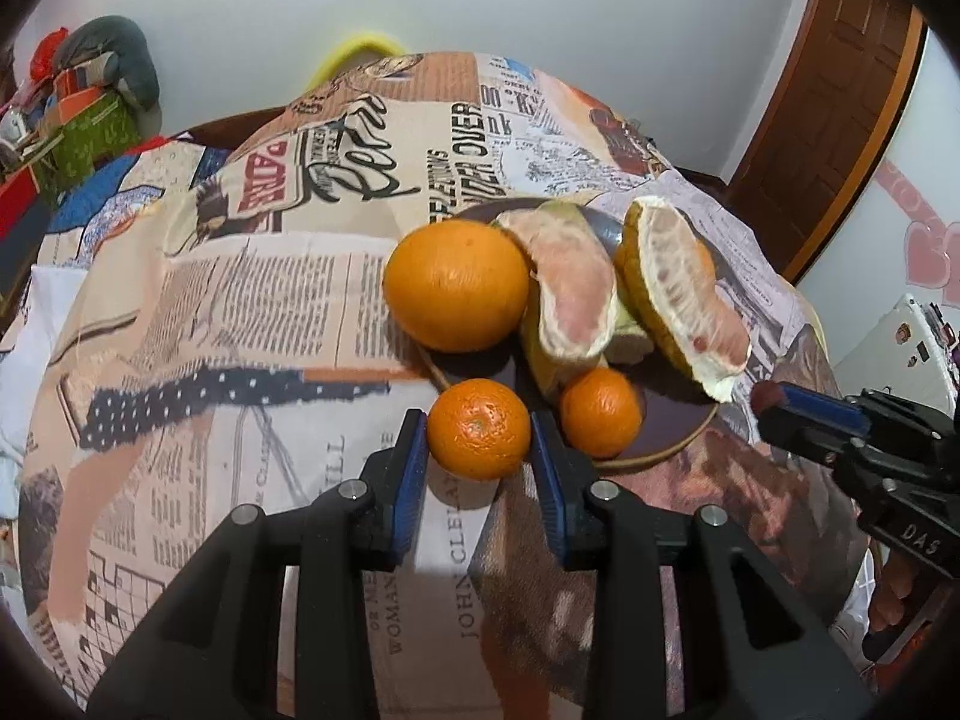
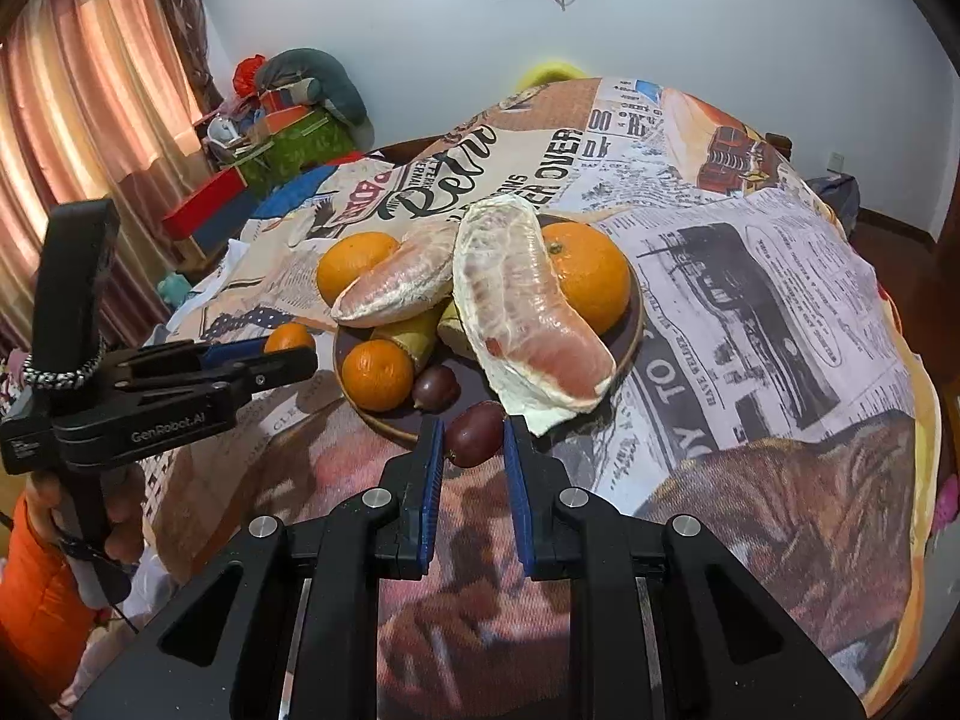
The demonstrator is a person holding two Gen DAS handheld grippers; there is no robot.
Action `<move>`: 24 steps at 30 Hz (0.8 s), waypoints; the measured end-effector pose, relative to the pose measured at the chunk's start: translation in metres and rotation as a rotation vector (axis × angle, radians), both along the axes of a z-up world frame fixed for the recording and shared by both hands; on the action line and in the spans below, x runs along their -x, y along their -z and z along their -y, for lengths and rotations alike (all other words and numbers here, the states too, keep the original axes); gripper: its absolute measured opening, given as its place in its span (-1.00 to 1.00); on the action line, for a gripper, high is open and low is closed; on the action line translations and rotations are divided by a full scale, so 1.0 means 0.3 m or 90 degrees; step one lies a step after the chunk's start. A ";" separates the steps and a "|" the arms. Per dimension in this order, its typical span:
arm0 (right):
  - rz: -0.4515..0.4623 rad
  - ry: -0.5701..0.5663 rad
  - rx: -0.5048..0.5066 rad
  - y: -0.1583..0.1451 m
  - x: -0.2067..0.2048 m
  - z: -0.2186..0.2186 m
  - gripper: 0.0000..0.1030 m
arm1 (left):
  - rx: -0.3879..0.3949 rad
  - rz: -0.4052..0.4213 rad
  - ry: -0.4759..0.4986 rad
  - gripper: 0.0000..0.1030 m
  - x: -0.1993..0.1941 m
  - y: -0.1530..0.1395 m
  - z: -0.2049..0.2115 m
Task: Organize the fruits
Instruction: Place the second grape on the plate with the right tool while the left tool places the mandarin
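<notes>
My left gripper (image 1: 478, 450) is shut on a small tangerine (image 1: 478, 429), which sits on the cloth just left of the dark plate (image 1: 672, 420). My right gripper (image 2: 475, 450) is shut on a dark red round fruit (image 2: 476, 435) at the plate's (image 2: 633, 318) near rim. On the plate lie a large orange (image 1: 456, 285), two peeled pomelo pieces (image 1: 576, 294) (image 1: 684, 294) and another small tangerine (image 1: 600, 411). The right wrist view adds a second orange (image 2: 585, 276) and a second dark fruit (image 2: 436, 387) on the plate.
A newspaper-print cloth (image 2: 750, 300) covers the rounded table. Boxes and a grey cushion (image 2: 312, 78) are piled far left by the curtain (image 2: 90, 90). A wooden door (image 1: 840, 120) stands at the right. A hand (image 2: 120, 516) holds the left gripper's handle.
</notes>
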State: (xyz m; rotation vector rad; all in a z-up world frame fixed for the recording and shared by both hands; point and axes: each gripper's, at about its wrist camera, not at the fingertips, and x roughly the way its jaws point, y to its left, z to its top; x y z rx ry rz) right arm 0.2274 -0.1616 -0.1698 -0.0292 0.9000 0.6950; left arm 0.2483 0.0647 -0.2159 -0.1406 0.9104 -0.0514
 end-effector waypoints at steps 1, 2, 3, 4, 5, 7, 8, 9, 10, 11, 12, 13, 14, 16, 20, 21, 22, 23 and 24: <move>0.000 -0.002 -0.001 0.002 -0.005 -0.007 -0.64 | -0.001 0.001 0.002 -0.34 -0.008 -0.001 0.002; -0.001 -0.003 -0.001 0.003 -0.009 -0.014 -0.64 | -0.001 0.001 0.003 -0.34 -0.015 -0.001 0.003; -0.001 -0.005 -0.001 0.007 -0.012 -0.021 -0.64 | 0.000 0.002 0.004 -0.34 -0.019 0.000 0.003; -0.002 -0.008 -0.001 0.011 -0.017 -0.030 -0.64 | 0.002 0.002 0.005 -0.34 -0.025 0.002 0.005; -0.004 -0.011 0.000 0.016 -0.021 -0.040 -0.64 | 0.004 0.001 0.007 -0.34 -0.031 0.004 0.006; -0.006 -0.017 0.003 0.025 -0.027 -0.057 -0.64 | 0.009 -0.001 0.011 -0.34 -0.041 0.010 0.008; -0.008 -0.020 0.005 0.031 -0.031 -0.064 -0.64 | 0.010 -0.001 0.013 -0.34 -0.046 0.013 0.011; -0.011 -0.023 0.006 0.037 -0.033 -0.069 -0.64 | 0.009 -0.002 0.016 -0.34 -0.050 0.017 0.014; -0.013 -0.025 0.007 0.042 -0.037 -0.075 -0.64 | 0.007 -0.003 0.017 -0.34 -0.054 0.020 0.017; -0.015 -0.026 0.007 0.047 -0.039 -0.079 -0.64 | 0.005 -0.005 0.018 -0.34 -0.061 0.025 0.020; -0.017 -0.027 0.008 0.052 -0.041 -0.080 -0.64 | 0.005 -0.006 0.019 -0.34 -0.063 0.028 0.021; -0.018 -0.028 0.008 0.056 -0.042 -0.082 -0.64 | 0.006 -0.006 0.020 -0.34 -0.066 0.030 0.022; -0.019 -0.029 0.010 0.060 -0.044 -0.083 -0.64 | 0.006 -0.007 0.019 -0.34 -0.069 0.032 0.021; -0.019 -0.032 0.013 0.064 -0.043 -0.084 -0.64 | 0.009 -0.011 0.020 -0.34 -0.074 0.036 0.021; -0.025 -0.033 0.017 0.073 -0.047 -0.089 -0.63 | 0.006 -0.012 0.021 -0.29 -0.075 0.037 0.024; -0.026 -0.033 0.018 0.074 -0.049 -0.089 -0.62 | 0.003 -0.010 0.021 -0.27 -0.073 0.035 0.024; -0.027 -0.033 0.017 0.074 -0.047 -0.090 -0.61 | 0.001 -0.009 0.020 -0.25 -0.071 0.032 0.025; -0.027 -0.034 0.017 0.074 -0.047 -0.090 -0.59 | 0.000 -0.009 0.020 -0.24 -0.070 0.030 0.024; -0.026 -0.034 0.017 0.072 -0.046 -0.090 -0.58 | 0.000 -0.009 0.020 -0.23 -0.069 0.029 0.024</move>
